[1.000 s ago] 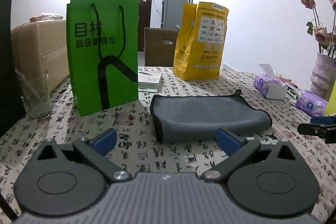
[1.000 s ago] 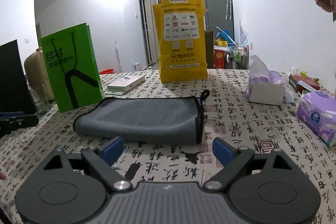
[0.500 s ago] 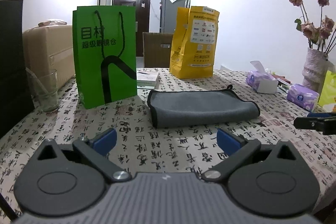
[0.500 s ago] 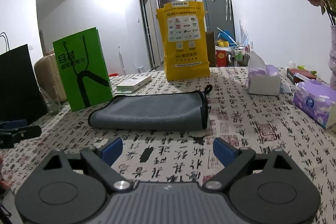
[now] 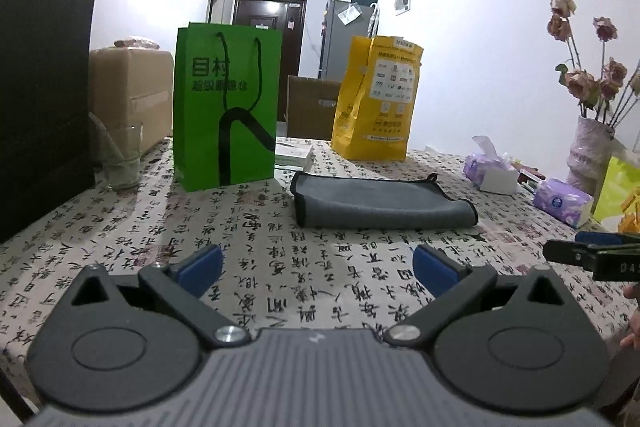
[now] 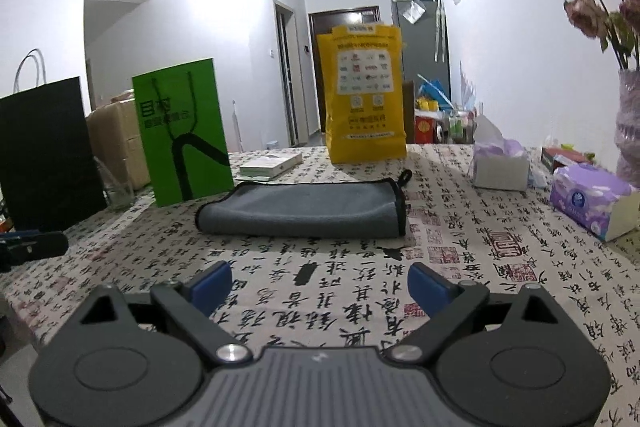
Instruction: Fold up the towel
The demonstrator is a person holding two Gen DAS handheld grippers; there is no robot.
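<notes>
Both grippers have drawn back from the folded grey black-edged microfibre towel (image 5: 384, 205) (image 6: 304, 209); fingers (image 5: 200, 265) (image 6: 210, 283) wide, empty. Only the left view shows the yellow-green bag (image 5: 618, 193).

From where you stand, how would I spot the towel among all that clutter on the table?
Find the tall green paper bag standing on the calligraphy-print tablecloth. Just to its right, nearer the middle, lies the towel. It is the only flat, soft grey thing there, folded, with a black trimmed edge, while its neighbours are upright bags and boxes.
</notes>
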